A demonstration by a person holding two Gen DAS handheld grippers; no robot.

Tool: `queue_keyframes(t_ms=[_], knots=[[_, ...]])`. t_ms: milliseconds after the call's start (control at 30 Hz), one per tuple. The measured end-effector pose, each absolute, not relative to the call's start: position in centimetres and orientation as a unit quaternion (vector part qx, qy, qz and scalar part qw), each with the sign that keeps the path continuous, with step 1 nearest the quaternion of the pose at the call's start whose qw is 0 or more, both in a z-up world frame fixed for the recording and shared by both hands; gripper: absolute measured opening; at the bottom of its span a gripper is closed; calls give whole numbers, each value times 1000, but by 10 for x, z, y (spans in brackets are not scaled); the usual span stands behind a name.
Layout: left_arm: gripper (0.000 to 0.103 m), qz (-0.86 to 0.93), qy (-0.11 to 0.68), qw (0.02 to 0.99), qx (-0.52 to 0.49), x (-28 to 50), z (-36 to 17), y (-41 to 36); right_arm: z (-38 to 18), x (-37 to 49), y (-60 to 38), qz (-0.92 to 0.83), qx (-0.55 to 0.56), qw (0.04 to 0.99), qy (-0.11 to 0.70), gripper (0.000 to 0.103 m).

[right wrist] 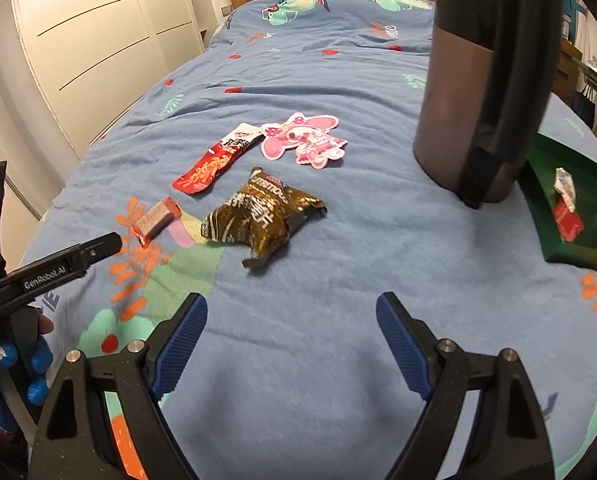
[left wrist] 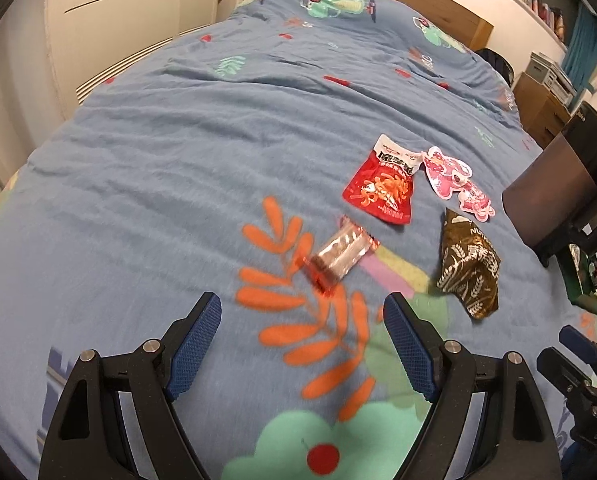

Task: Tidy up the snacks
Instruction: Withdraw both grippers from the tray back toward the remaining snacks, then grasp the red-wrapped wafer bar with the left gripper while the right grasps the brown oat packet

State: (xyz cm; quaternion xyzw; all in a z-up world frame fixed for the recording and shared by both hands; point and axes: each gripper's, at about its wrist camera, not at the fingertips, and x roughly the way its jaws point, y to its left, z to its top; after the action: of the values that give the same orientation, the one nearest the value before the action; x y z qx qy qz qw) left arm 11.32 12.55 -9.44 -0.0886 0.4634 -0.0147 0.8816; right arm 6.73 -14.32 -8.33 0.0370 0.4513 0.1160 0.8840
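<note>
While flat on bedspread (right wrist: 338, 240), crinkled brown packet (right wrist: 258, 216)

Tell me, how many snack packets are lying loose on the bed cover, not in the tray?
4: a small clear bar nearest the left gripper, a brown bag beside it, a red packet farther back, and a pink packet next to that. The dark bin could hide more.

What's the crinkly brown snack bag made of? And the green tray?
The brown snack bag looks like thin shiny foil or plastic film: it glints and holds sharp crumples. The green tray looks matte and stiff with straight, crisp edges, perhaps cardboard or painted wood; the pictures leave that open.
</note>
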Motion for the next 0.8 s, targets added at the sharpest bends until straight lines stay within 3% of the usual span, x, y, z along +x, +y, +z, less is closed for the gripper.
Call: queue_keyframes(t_ms=[800], knots=[[76, -30, 464, 886, -2, 163, -125, 98, -107, 135, -111, 132, 121, 859, 480, 103]])
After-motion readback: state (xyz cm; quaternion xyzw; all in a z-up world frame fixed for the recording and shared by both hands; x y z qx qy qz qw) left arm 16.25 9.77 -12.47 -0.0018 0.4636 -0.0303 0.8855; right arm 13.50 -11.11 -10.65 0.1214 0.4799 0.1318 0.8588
